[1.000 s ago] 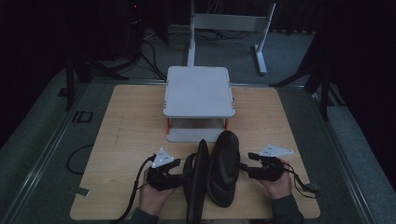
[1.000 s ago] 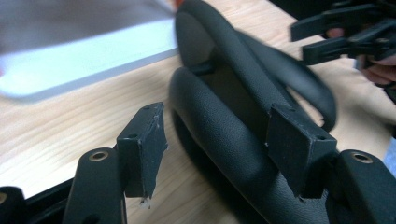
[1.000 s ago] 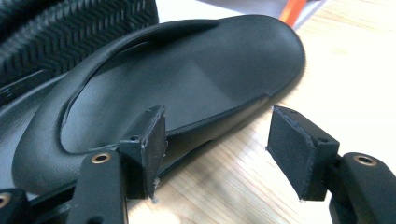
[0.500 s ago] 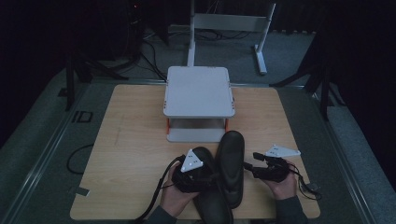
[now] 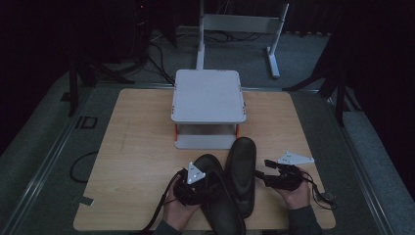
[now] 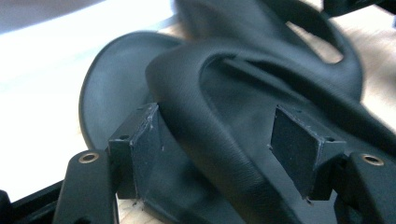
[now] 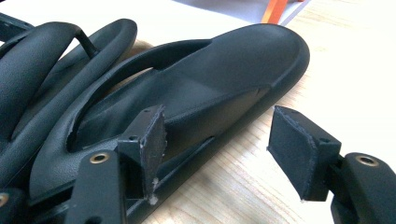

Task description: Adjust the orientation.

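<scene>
A dim room with dark floor surrounds a light wooden table (image 5: 137, 161), seen from above. At the table's far middle stands one white two-tier stand (image 5: 208, 95) with orange posts. Near the front edge lie two black slip-on sandals, side by side and overlapping. The left sandal (image 5: 218, 196) runs toward the near edge; the right sandal (image 5: 242, 174) lies just to its right, its toe almost at the stand's base.

The left gripper (image 5: 193, 188) sits over the left sandal's left side. In the left gripper view its jaws have just been opening and stand spread, with the sandal's strap (image 6: 219, 140) between the two pads; whether either pad touches the strap cannot be told.

The right gripper (image 5: 274, 178) lies just to the right of the right sandal. In the right gripper view its jaws stand spread: the left pad is in front of the sandal's side, the right pad is over bare table, and nothing is pinched.

Count: two sandals, two grippers, one stand, one table.
</scene>
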A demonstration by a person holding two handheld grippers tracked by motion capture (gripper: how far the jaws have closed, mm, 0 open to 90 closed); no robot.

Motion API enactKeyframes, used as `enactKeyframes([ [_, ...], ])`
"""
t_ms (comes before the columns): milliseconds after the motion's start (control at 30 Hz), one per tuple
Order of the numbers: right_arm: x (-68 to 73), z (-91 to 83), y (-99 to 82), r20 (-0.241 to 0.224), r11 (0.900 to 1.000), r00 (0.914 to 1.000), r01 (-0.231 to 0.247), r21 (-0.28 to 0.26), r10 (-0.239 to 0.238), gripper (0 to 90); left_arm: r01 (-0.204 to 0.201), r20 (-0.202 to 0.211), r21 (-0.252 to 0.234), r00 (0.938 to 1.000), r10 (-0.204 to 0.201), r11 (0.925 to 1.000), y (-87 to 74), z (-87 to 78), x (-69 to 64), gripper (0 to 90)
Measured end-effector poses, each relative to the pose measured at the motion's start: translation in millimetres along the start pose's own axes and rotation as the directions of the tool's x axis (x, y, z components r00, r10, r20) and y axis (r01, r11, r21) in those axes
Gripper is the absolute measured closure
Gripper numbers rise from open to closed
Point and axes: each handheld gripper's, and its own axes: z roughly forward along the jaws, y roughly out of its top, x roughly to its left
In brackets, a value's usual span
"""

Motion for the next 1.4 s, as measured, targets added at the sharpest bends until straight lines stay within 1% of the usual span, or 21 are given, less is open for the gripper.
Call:
enactKeyframes([
  [33, 0.0, 0.4, 0.1, 0.000, 1.0000, 1.0000, 0.001, 0.000, -0.001, 35.7, 0.008, 0.006, 0.008, 1.0000, -0.008, 0.9999, -0.9, 2.0, 0.8, 33.1],
  [133, -0.6, 1.3, 0.5, -0.001, 1.0000, 1.0000, 0.002, 0.000, -0.002, 35.6, 0.021, -0.008, 0.027, 0.9998, -0.021, 0.9994, -4.7, 9.4, 3.6, 33.1],
  [200, -0.3, 1.7, 0.6, -0.002, 1.0000, 1.0000, 0.001, 0.000, -0.001, 35.7, 0.046, 0.015, 0.021, 0.9988, -0.046, 0.9987, -6.2, 9.9, 5.6, 33.5],
  [267, 0.0, 1.6, 0.6, 0.000, 1.0000, 1.0000, 0.005, 0.000, -0.005, 35.7, 0.036, 0.017, 0.014, 0.9992, -0.036, 0.9993, -5.5, 7.8, 5.3, 37.7],
  [300, 0.0, 1.4, 0.5, 0.000, 1.0000, 1.0000, 0.005, -0.001, -0.005, 35.7, 0.030, 0.020, 0.012, 0.9993, -0.030, 0.9995, -4.8, 6.1, 5.0, 42.1],
  [333, -0.1, 1.2, 0.5, 0.001, 1.0000, 1.0000, 0.004, -0.001, -0.004, 35.7, 0.026, 0.008, 0.015, 0.9996, -0.026, 0.9996, -4.1, 5.0, 5.2, 46.3],
  [367, -0.3, 0.9, 0.5, 0.002, 1.0000, 1.0000, 0.004, -0.001, -0.004, 35.7, 0.031, 0.002, 0.016, 0.9995, -0.031, 0.9994, -3.6, 4.2, 6.8, 48.1],
  [467, -0.3, 0.6, 0.3, 0.003, 1.0000, 1.0000, 0.003, -0.003, -0.003, 35.6, 0.067, -0.025, 0.021, 0.9975, -0.066, 0.9975, -4.4, 0.4, 15.6, 54.5],
  [533, 0.1, 0.5, 0.0, 0.003, 1.0000, 1.0000, 0.003, -0.002, -0.003, 35.6, 0.088, -0.047, 0.030, 0.9951, -0.087, 0.9956, -5.3, -1.6, 23.1, 56.7],
  [567, 0.1, 0.6, -0.2, 0.004, 1.0000, 1.0000, 0.004, 0.000, -0.004, 35.6, 0.101, -0.068, 0.033, 0.9928, -0.099, 0.9943, -5.9, -2.9, 26.9, 57.3],
  [600, 0.1, 0.8, -0.4, 0.006, 1.0000, 1.0000, 0.004, 0.002, -0.004, 35.5, 0.116, -0.077, 0.026, 0.9905, -0.114, 0.9929, -6.7, -5.8, 32.4, 60.2],
  [667, 0.2, 0.8, -0.5, 0.006, 1.0000, 1.0000, 0.003, 0.002, -0.004, 35.5, 0.128, -0.082, 0.017, 0.9886, -0.126, 0.9916, -6.8, -9.9, 39.6, 64.4],
  [767, 0.2, 1.5, -0.3, 0.005, 1.0000, 1.0000, 0.003, 0.002, -0.003, 35.5, 0.127, -0.113, 0.004, 0.9855, -0.126, 0.9918, -3.8, -16.3, 49.5, 66.2],
  [833, 0.7, 1.9, -0.1, 0.005, 1.0000, 1.0000, 0.004, 0.003, -0.004, 35.5, 0.139, -0.128, -0.013, 0.9818, -0.140, 0.9902, -0.7, -18.9, 57.6, 67.1],
  [933, 0.8, 2.3, 0.1, 0.004, 1.0000, 1.0000, 0.004, 0.002, -0.004, 35.5, 0.116, -0.135, -0.029, 0.9837, -0.119, 0.9928, 5.9, -17.4, 70.1, 67.3],
  [1033, 0.4, 2.5, 0.5, 0.006, 1.0000, 1.0000, 0.006, -0.001, -0.006, 35.5, 0.114, -0.128, -0.042, 0.9846, -0.119, 0.9926, 13.5, -10.9, 81.4, 67.2],
  [1133, 0.5, 2.6, 1.1, 0.006, 1.0000, 1.0000, 0.004, -0.003, -0.004, 35.6, 0.097, -0.133, -0.033, 0.9860, -0.101, 0.9947, 21.1, -1.1, 90.3, 67.2],
  [1233, 0.4, 2.5, 1.4, 0.006, 1.0000, 1.0000, 0.004, -0.003, -0.004, 35.6, 0.085, -0.141, -0.014, 0.9863, -0.086, 0.9963, 25.2, 5.5, 95.1, 67.2],
  [1300, 0.2, 2.5, 1.7, 0.005, 1.0000, 1.0000, 0.002, -0.005, -0.002, 35.6, 0.098, -0.127, -0.014, 0.9869, -0.099, 0.9950, 25.6, 9.4, 98.7, 67.1],
  [1333, 0.2, 2.6, 1.9, 0.005, 1.0000, 1.0000, 0.003, -0.006, -0.003, 35.6, 0.098, -0.121, -0.020, 0.9877, -0.100, 0.9950, 25.4, 10.7, 100.1, 67.2],
  [1400, 0.5, 2.5, 2.5, 0.005, 1.0000, 1.0000, 0.005, -0.006, -0.005, 35.6, 0.096, -0.125, -0.013, 0.9875, -0.097, 0.9953, 24.9, 12.9, 101.1, 66.6],
])
